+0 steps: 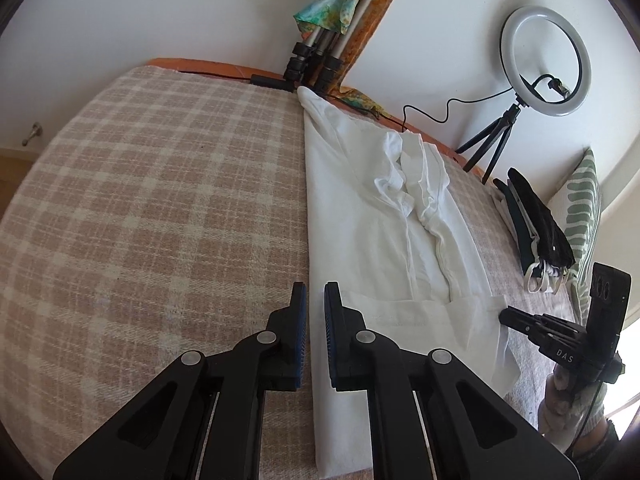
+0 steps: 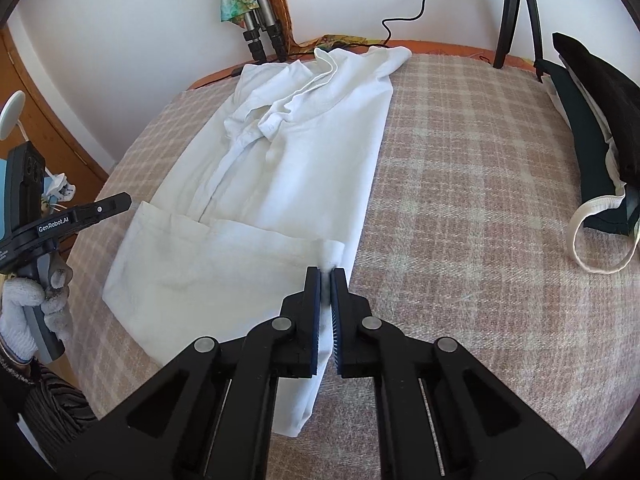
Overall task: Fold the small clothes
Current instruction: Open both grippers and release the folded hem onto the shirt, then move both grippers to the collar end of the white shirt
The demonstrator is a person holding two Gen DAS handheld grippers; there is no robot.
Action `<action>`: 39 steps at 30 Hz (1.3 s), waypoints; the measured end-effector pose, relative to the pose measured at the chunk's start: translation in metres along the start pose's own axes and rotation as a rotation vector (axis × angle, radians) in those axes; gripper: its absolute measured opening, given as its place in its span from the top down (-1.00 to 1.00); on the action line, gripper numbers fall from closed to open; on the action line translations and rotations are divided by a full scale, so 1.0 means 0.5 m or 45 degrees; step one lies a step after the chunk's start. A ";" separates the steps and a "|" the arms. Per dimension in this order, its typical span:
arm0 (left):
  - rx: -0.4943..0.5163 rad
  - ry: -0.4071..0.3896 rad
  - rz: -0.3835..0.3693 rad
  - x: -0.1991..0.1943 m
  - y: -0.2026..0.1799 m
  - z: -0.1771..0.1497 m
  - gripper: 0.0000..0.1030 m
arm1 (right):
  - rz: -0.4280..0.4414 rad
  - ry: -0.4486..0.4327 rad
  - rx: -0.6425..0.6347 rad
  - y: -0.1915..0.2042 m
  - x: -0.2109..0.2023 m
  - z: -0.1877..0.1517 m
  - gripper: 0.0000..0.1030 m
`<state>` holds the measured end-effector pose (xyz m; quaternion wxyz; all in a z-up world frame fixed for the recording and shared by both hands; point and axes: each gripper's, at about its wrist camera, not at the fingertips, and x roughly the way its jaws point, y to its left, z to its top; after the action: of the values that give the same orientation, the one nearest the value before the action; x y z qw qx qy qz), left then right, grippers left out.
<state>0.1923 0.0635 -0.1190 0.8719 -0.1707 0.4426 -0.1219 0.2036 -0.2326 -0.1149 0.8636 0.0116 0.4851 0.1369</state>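
A white shirt [image 1: 360,216] lies lengthwise on the checked blanket [image 1: 160,200], its sides folded in and its bottom part folded up over the body. My left gripper [image 1: 316,292] is open and empty, low over the shirt's left edge. My right gripper [image 2: 326,276] is shut on a corner of the white shirt [image 2: 280,168], on the turned-up hem at its right edge. The right gripper shows in the left wrist view [image 1: 508,318]. The left gripper shows in the right wrist view [image 2: 124,201].
A stack of folded dark clothes [image 2: 592,128] lies at the right of the checked blanket [image 2: 460,168], also seen in the left wrist view [image 1: 536,224]. A ring light on a tripod [image 1: 544,60], another tripod [image 1: 316,56] and a cable stand at the far edge. A green-patterned pillow [image 1: 584,208] lies right.
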 end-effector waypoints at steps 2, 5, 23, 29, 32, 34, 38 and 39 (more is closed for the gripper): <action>0.017 0.013 -0.040 -0.007 -0.010 -0.005 0.82 | -0.031 -0.017 -0.021 0.008 -0.007 0.000 0.77; 0.089 0.015 -0.064 -0.015 -0.031 -0.018 0.82 | 0.003 -0.051 -0.019 0.017 -0.021 0.000 0.77; 0.258 0.008 0.243 0.046 -0.063 -0.011 0.78 | -0.091 0.004 -0.021 0.010 0.017 0.002 0.78; 0.268 -0.043 0.175 0.014 -0.054 0.019 0.61 | -0.007 -0.054 0.070 -0.038 -0.014 0.033 0.60; 0.279 -0.058 0.155 0.017 -0.053 0.045 0.21 | 0.004 -0.093 0.081 -0.050 -0.017 0.053 0.30; 0.260 -0.049 0.119 0.025 -0.046 0.068 0.21 | 0.023 -0.090 0.082 -0.062 -0.010 0.076 0.29; 0.248 -0.060 0.080 0.046 -0.040 0.120 0.21 | 0.079 -0.089 0.113 -0.101 0.008 0.141 0.29; 0.256 -0.065 0.076 0.052 -0.043 0.134 0.21 | 0.099 -0.091 0.132 -0.115 0.013 0.160 0.29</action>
<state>0.2604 0.0473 -0.0925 0.8988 -0.0723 0.4106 -0.1352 0.2870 -0.2771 -0.0864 0.8726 0.0800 0.4597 0.1444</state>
